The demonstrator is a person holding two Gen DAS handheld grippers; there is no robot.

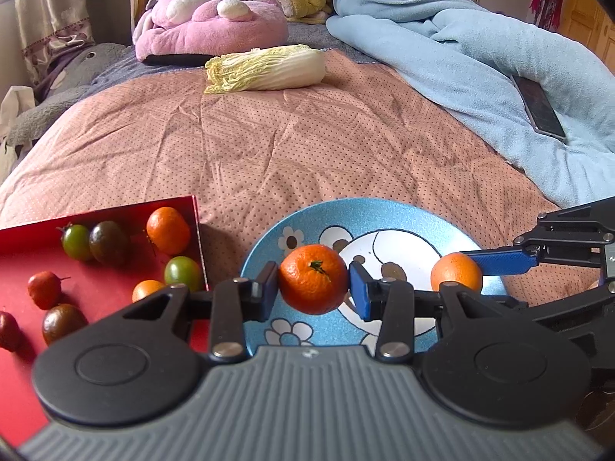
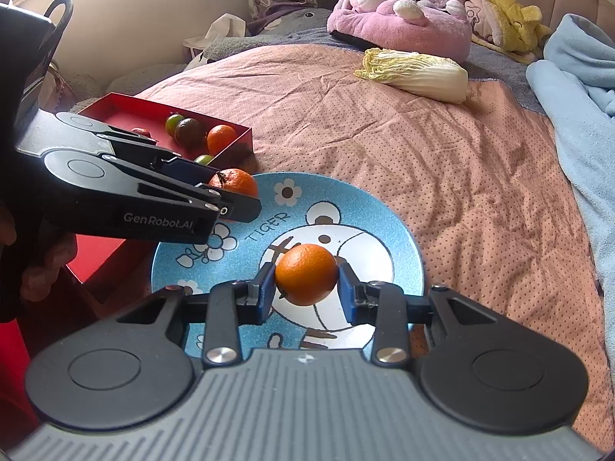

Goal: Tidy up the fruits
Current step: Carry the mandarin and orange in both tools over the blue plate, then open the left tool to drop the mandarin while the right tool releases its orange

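Note:
A blue cartoon plate (image 1: pixel 415 217) (image 2: pixel 380 215) lies on the bed. My left gripper (image 1: pixel 313 286) is shut on a tangerine (image 1: pixel 313 282) with a green stem, held over the plate's left part; it also shows in the right wrist view (image 2: pixel 235 181). My right gripper (image 2: pixel 306 286) is shut on a second tangerine (image 2: pixel 306 278) over the plate's middle; that tangerine shows in the left wrist view (image 1: pixel 456 272). A red box (image 1: pixel 34 238) (image 2: pixel 234 142) left of the plate holds two tangerines (image 1: pixel 168 229), small tomatoes (image 1: pixel 183 272) and red fruits (image 1: pixel 44 289).
A napa cabbage (image 1: pixel 265 68) (image 2: pixel 417 71) lies farther back on the pink quilt (image 1: pixel 269 153). A blue blanket (image 1: pixel 480 61) with a phone (image 1: pixel 540 107) on it lies to the right. Plush toys (image 1: pixel 207 19) are at the headboard.

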